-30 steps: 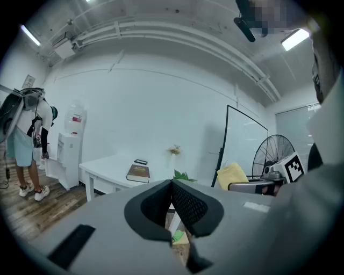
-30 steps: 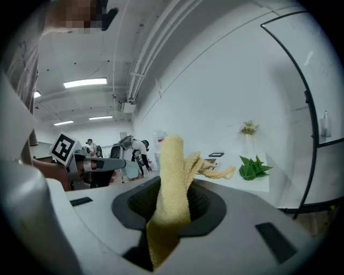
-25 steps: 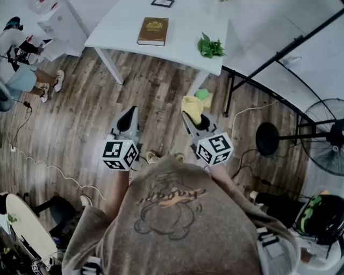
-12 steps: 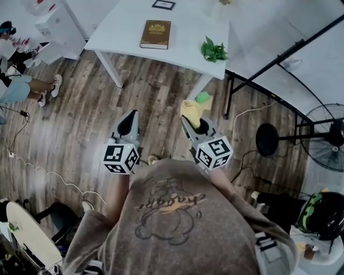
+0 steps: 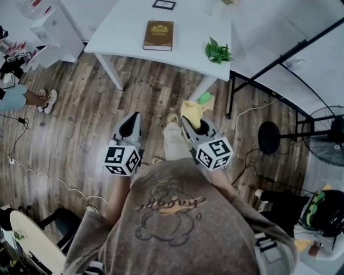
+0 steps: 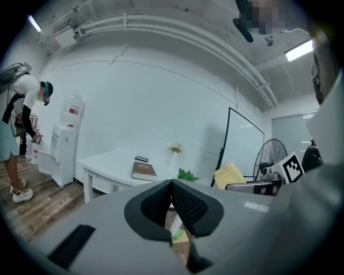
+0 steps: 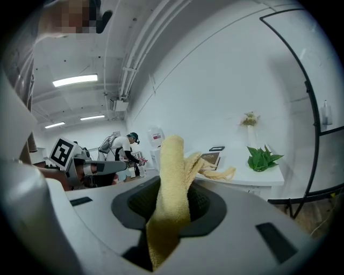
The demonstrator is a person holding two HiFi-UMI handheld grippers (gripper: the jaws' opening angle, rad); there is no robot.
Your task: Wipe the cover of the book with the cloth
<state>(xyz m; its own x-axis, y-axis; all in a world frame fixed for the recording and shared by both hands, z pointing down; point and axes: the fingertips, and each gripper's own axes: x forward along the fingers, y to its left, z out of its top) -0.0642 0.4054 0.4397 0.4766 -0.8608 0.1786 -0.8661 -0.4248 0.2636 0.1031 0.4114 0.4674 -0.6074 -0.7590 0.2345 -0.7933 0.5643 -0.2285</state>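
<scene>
A brown book [image 5: 158, 35] with a gold emblem lies flat on the white table [image 5: 123, 32], far ahead of both grippers. It also shows in the left gripper view as the book [image 6: 144, 171] and in the right gripper view as the book [image 7: 210, 159]. My right gripper [image 5: 189, 122] is shut on a yellow cloth [image 5: 191, 110]. That cloth [image 7: 173, 182] sticks up between the jaws of the right gripper [image 7: 174, 198]. Over the wooden floor, my left gripper [image 5: 129, 124] is shut with nothing in it; the left gripper [image 6: 171, 185] has its pads touching.
A green plant [image 5: 217, 52] and a small black frame [image 5: 163, 4] are on the table too. A green and yellow object [image 5: 204, 98] lies on the floor by the table leg. A black fan [image 5: 322, 137] stands at the right. A person [image 6: 21, 139] bends beside a water dispenser [image 6: 63, 145] at the left.
I have stepped toward the table, with a leg now showing between the grippers. Both grippers stay shut as before. The bystander at the left has drifted toward the frame's edge.
</scene>
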